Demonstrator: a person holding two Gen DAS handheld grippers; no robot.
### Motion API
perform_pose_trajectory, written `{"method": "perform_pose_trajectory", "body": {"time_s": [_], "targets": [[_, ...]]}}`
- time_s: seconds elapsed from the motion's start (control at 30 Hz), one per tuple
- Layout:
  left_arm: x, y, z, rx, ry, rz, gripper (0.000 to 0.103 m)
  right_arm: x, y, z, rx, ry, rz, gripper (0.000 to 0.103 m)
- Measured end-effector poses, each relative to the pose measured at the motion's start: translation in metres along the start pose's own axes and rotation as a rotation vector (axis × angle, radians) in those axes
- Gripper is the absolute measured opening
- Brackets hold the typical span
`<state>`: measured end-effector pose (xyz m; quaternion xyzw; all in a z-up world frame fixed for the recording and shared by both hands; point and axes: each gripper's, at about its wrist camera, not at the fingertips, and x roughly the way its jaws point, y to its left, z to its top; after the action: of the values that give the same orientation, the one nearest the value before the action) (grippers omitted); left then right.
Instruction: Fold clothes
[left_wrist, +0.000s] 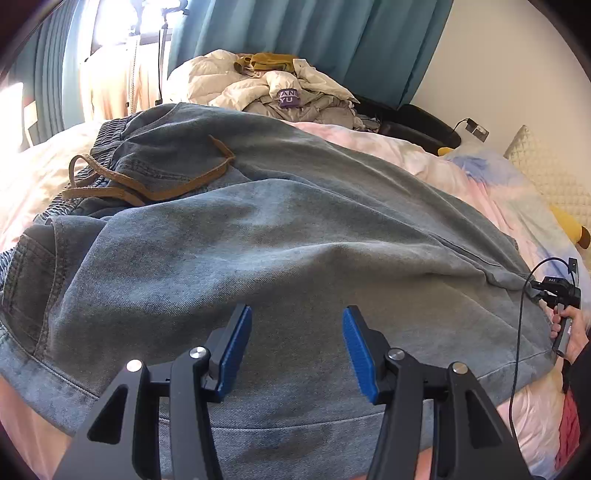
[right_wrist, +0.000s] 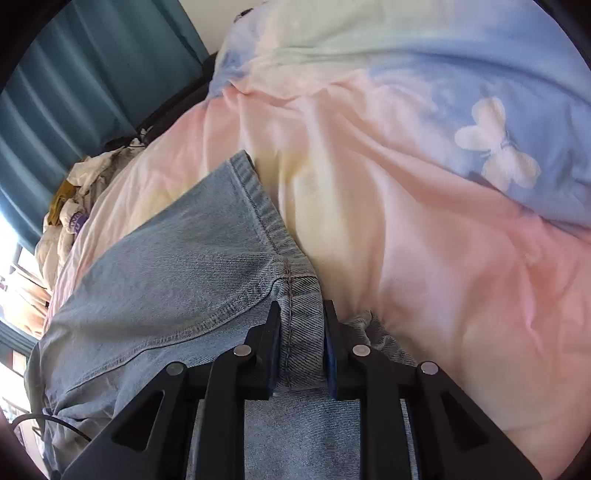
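Note:
Light blue jeans (left_wrist: 295, 221) lie spread across the bed, waistband and brown drawstring (left_wrist: 147, 184) at the far left. My left gripper (left_wrist: 297, 332) hovers just over the near edge of the denim, blue pads wide apart, nothing between them. In the right wrist view the jeans (right_wrist: 184, 277) run away to the left, and their stitched leg hem (right_wrist: 258, 203) runs back from my right gripper (right_wrist: 301, 314). A folded bunch of that hem fills the narrow gap between the right gripper's pads. The left wrist view shows a hand (left_wrist: 570, 332) holding that gripper at the far right.
A pastel pink, yellow and blue bed cover (right_wrist: 406, 221) lies under everything. A heap of white and grey clothes (left_wrist: 277, 85) sits at the far side before teal curtains (left_wrist: 332, 37). A yellow plush toy (left_wrist: 569, 225) and a quilted pillow (left_wrist: 546, 166) are on the right.

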<state>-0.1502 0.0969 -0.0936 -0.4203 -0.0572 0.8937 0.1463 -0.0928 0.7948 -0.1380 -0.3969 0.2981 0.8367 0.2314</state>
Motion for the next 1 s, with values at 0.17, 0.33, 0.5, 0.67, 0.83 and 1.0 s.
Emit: {"method": "perform_pose_trajectory", "body": {"time_s": [0.17, 0.33, 0.5, 0.67, 0.83, 1.0], "targets": [[0.007, -0.005, -0.005, 0.020, 0.009, 0.004, 0.053, -0.020, 0.009, 0.031, -0.038, -0.080, 0.021, 0.041], [0.016, -0.012, -0.009, 0.045, 0.032, 0.014, 0.053, 0.007, 0.028, 0.071, 0.010, -0.065, 0.071, 0.048], [0.024, -0.017, -0.010, 0.054, 0.051, 0.022, 0.053, 0.063, 0.045, 0.095, 0.018, -0.022, -0.021, 0.048], [0.037, -0.018, -0.011, 0.051, 0.080, 0.028, 0.053, 0.093, 0.045, 0.098, 0.031, -0.019, -0.014, 0.048], [0.042, -0.019, -0.011, 0.048, 0.096, 0.017, 0.053, 0.090, 0.079, 0.080, -0.213, -0.145, -0.140, 0.022], [0.037, -0.023, -0.012, 0.053, 0.081, 0.022, 0.053, 0.064, 0.079, 0.084, -0.161, -0.274, -0.217, 0.003]]}}
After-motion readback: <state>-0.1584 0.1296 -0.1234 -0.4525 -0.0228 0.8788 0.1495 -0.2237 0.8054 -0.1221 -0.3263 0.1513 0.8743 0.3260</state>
